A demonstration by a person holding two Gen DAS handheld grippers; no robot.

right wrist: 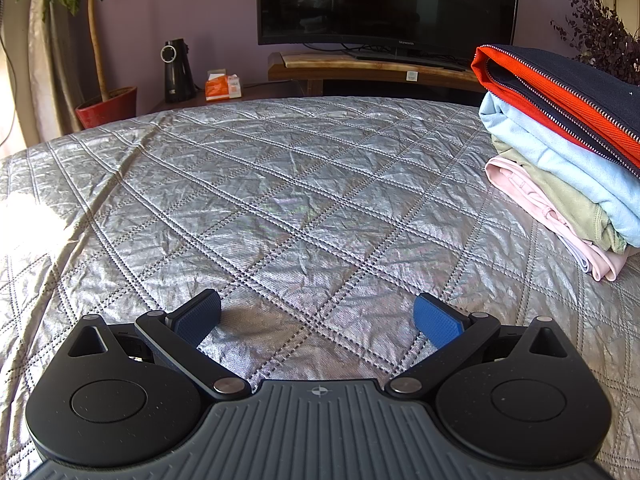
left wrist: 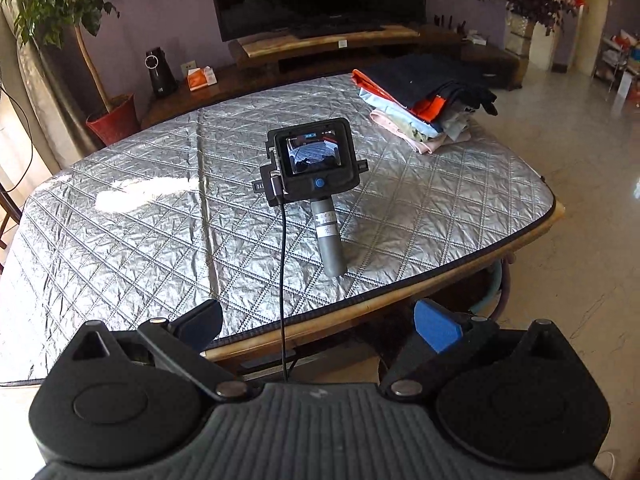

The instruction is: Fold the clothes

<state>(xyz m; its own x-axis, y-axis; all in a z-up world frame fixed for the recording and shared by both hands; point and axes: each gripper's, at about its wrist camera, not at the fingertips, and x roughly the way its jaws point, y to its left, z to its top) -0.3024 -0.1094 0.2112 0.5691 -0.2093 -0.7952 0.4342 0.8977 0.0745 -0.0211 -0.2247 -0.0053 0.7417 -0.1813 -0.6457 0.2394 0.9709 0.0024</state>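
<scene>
- Left gripper (left wrist: 318,326) at the frame's bottom edge, jaws spread wide, gripping nothing, over the near rim of the silver quilted table cover (left wrist: 160,208).
- Right gripper (left wrist: 314,168) lying mid-frame on that cover; in its own view (right wrist: 317,320), blue pads (right wrist: 436,320) parted and empty.
- Stack of folded clothes (right wrist: 560,152) at right: navy-and-orange zip jacket (right wrist: 560,80) on top, light blue, green and pink layers beneath.
- Dark television (right wrist: 388,0) at top centre.

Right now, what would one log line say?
left gripper: open, empty | right gripper: open, on table | clothes: stacked
</scene>
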